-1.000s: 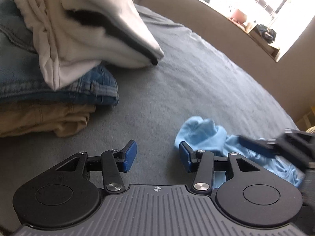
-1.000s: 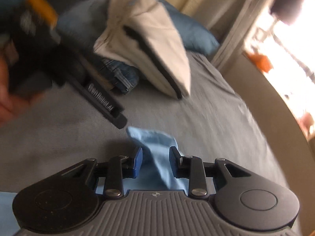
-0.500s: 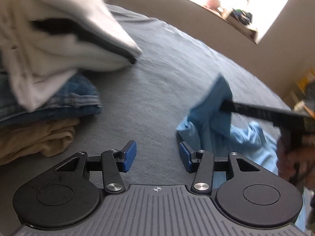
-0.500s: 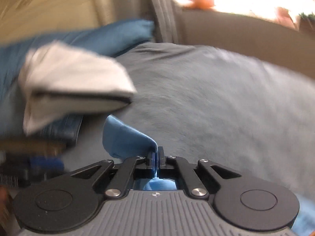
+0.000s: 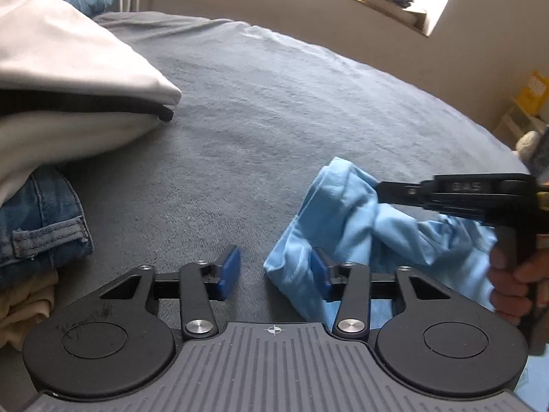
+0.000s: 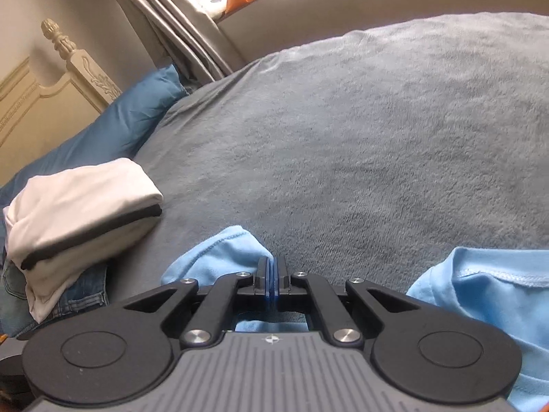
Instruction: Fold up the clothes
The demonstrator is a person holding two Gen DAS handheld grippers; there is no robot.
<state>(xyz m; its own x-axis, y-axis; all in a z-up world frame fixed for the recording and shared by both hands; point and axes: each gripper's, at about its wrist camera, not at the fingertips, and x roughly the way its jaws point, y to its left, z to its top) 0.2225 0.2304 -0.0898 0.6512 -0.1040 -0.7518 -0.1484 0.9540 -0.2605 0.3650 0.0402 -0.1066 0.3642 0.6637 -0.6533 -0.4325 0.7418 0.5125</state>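
a light blue shirt lies crumpled on the grey blanket of a bed, near the front edge. the right gripper has its jaws pressed together on a fold of that shirt, pinching the cloth between the blue pads; in the left wrist view it reaches in from the right, a hand wrapped round its handle. the left gripper has its jaws partly open and they have just been closing; a corner of the shirt sits against its right pad, while the left pad is clear of the cloth. to the left a folded white garment rests on folded jeans, with a tan piece beneath. a blue pillow lies by the cream headboard
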